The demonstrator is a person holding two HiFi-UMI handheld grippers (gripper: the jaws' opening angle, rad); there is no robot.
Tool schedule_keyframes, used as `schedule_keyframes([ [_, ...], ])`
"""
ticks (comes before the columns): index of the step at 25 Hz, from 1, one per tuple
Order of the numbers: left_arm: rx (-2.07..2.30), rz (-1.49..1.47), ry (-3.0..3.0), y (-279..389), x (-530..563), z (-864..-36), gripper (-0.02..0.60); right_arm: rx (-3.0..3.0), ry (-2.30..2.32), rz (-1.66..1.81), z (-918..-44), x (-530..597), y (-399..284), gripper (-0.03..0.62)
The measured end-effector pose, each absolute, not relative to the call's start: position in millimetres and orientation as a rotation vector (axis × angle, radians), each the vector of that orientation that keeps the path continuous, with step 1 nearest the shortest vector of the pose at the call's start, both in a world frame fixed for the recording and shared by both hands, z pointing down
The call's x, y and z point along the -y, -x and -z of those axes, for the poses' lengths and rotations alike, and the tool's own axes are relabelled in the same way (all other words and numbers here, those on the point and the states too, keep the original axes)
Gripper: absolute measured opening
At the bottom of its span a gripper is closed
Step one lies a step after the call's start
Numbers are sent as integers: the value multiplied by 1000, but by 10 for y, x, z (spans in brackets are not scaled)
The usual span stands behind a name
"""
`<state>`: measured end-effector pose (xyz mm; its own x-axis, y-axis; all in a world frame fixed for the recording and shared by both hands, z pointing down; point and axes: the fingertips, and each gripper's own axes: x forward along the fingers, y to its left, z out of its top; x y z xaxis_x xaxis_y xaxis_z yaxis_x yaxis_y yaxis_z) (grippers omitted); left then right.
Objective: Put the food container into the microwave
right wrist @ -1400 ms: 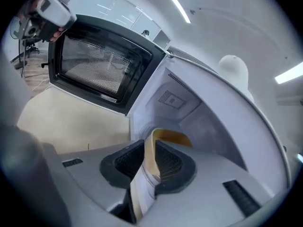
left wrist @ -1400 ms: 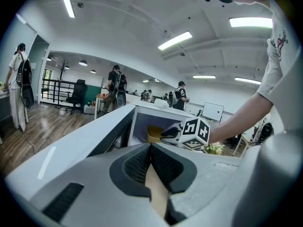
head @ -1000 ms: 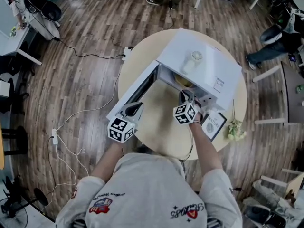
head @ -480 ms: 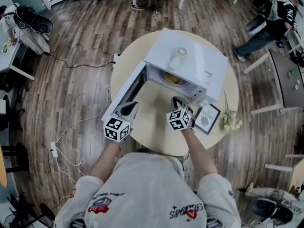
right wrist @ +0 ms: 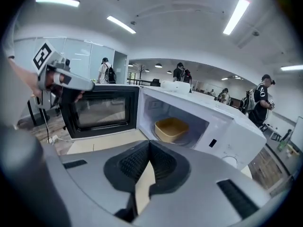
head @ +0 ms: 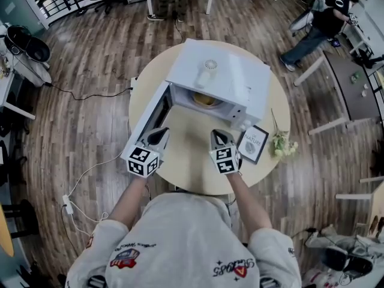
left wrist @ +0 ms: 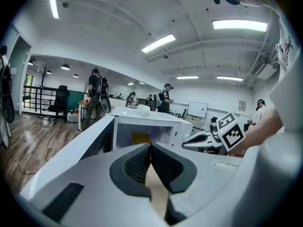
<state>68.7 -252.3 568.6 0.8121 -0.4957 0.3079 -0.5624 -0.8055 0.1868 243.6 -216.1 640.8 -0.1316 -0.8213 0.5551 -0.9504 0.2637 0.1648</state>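
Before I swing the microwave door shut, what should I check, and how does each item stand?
1. Food container fully inside the microwave: ok.
2. Microwave door wide open, ready to swing: ok.
3. Right gripper jaws together, empty, outside the cavity: ok.
4. Right gripper clear of the door's swing: cannot tell; it hovers in front of the opening.
5. Left gripper jaws together, empty, near the door's free edge: ok.
6. Left gripper touching the door: cannot tell.
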Motion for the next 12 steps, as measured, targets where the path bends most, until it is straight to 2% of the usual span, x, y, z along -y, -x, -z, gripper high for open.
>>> schedule_keyframes([
  [12, 754, -326, -2807, -921, 2476, -5478, 5, 2140, -1899, -362, -5497, 1856, -2645, 5],
])
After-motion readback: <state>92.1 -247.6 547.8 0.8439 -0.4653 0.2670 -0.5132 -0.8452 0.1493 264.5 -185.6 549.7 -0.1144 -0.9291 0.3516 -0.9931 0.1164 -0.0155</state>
